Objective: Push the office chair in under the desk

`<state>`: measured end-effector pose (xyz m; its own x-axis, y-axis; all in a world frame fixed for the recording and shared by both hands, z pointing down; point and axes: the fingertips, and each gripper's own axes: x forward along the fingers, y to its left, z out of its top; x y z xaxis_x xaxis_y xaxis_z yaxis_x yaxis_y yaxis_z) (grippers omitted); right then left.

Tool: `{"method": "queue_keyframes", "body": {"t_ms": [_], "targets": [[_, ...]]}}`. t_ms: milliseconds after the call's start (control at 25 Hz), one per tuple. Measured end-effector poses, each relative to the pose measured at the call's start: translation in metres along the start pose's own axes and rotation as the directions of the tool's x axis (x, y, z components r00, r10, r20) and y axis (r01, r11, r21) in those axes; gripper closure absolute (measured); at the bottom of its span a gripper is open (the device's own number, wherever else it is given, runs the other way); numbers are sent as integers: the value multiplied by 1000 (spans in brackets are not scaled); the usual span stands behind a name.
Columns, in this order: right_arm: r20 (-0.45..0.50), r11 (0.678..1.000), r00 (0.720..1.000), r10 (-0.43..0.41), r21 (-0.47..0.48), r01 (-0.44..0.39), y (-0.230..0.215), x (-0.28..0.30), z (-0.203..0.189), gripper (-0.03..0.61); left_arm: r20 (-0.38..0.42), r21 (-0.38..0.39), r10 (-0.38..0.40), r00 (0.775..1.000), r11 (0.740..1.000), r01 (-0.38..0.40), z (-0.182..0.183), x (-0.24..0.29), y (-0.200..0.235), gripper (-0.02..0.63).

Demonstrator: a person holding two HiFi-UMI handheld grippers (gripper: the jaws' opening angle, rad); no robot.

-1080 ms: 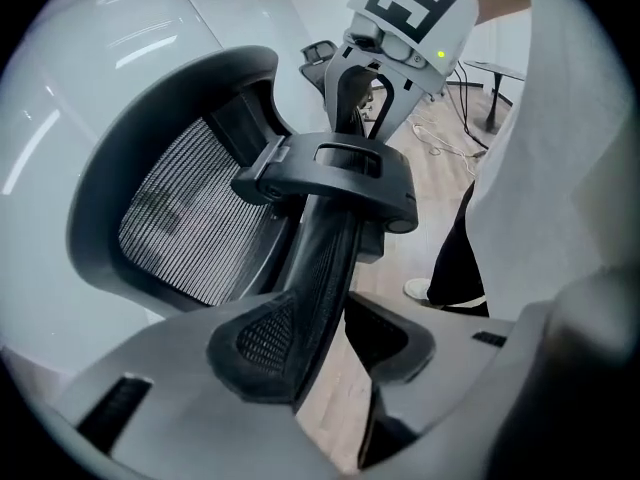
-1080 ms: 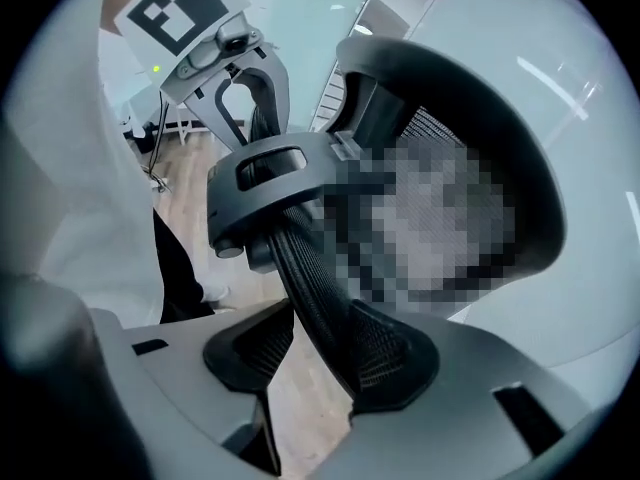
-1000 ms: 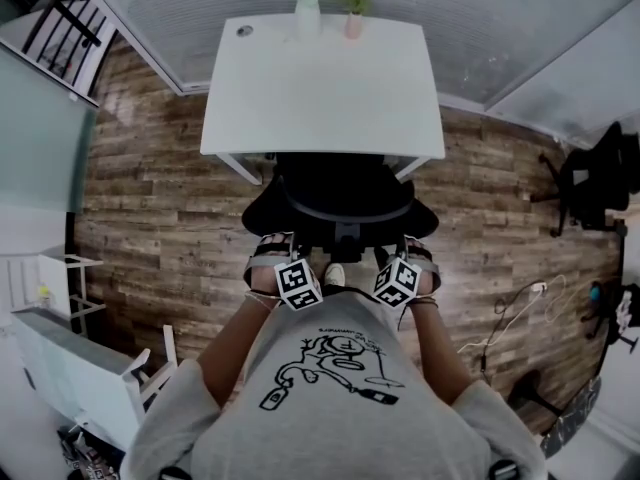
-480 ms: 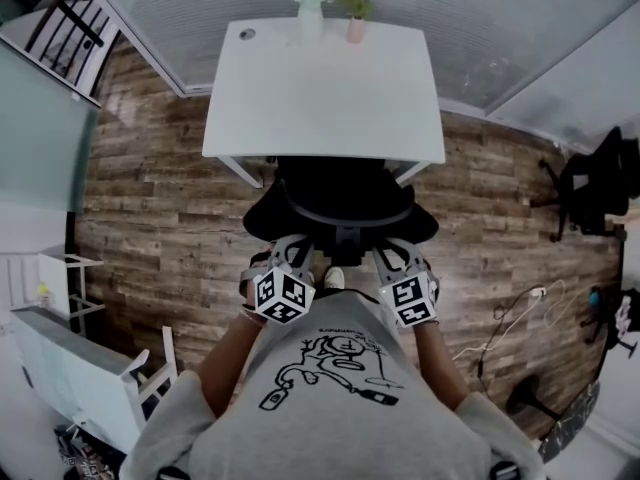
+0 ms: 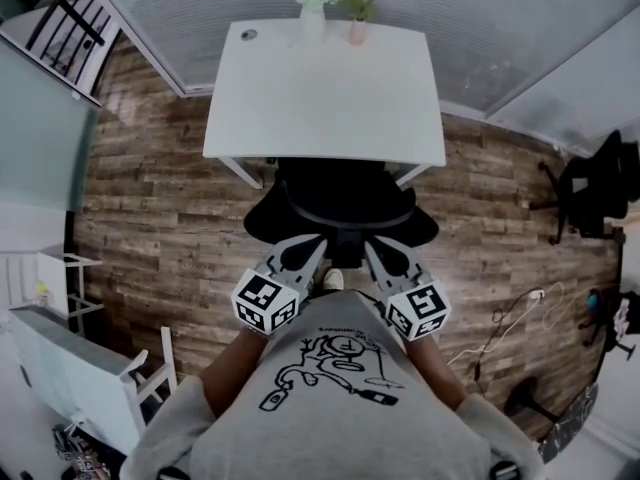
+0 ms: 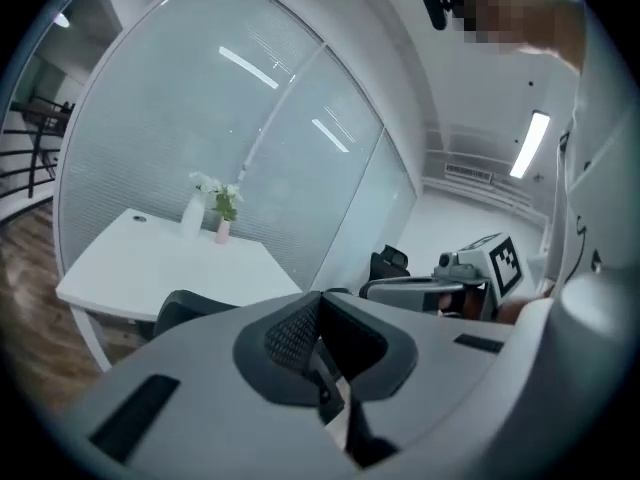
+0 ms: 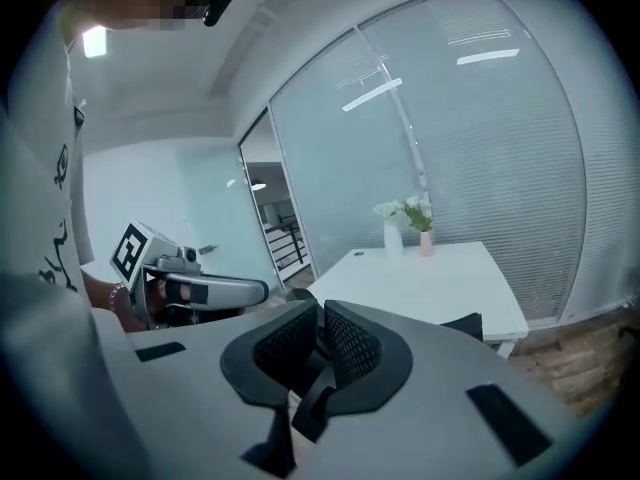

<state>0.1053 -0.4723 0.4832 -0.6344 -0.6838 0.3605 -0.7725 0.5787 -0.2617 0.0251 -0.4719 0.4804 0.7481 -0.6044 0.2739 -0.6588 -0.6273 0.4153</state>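
office chair (image 5: 342, 200) is tucked in under the white worktop (image 5: 325, 98). the seat is mostly hidden below the near edge, and only the black back and the arms stick out on the person's side. both grippers are up in front of the person's chest, angled in toward the chair back. the gripper views show them in the air and not touching it.

left gripper (image 5: 313, 245): jaws have just been closing and the pads are pressed together, nothing between them. right gripper (image 5: 371, 249): jaws also just closing, pads all but touching with only a sliver of a gap, nothing in there either.

a white vase (image 5: 312, 16) and a little pink vase (image 5: 355, 26) sit at the far edge of the worktop. the floor (image 5: 150, 218) is wood plank, and a second black chair (image 5: 595, 178) sits way off to the right.
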Motion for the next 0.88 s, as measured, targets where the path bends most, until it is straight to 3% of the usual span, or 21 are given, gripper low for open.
{"method": "queue_keyframes", "body": {"t_ms": [280, 880], "targets": [[6, 999, 1000, 12, -30, -12, 19, 3, 16, 543, 34, 12, -14, 999, 1000, 13, 17, -2, -13, 612], [7, 999, 999, 33, -43, -33, 29, 8, 22, 543, 26, 39, -13, 1000, 999, 12, 18, -2, -12, 612]]}}
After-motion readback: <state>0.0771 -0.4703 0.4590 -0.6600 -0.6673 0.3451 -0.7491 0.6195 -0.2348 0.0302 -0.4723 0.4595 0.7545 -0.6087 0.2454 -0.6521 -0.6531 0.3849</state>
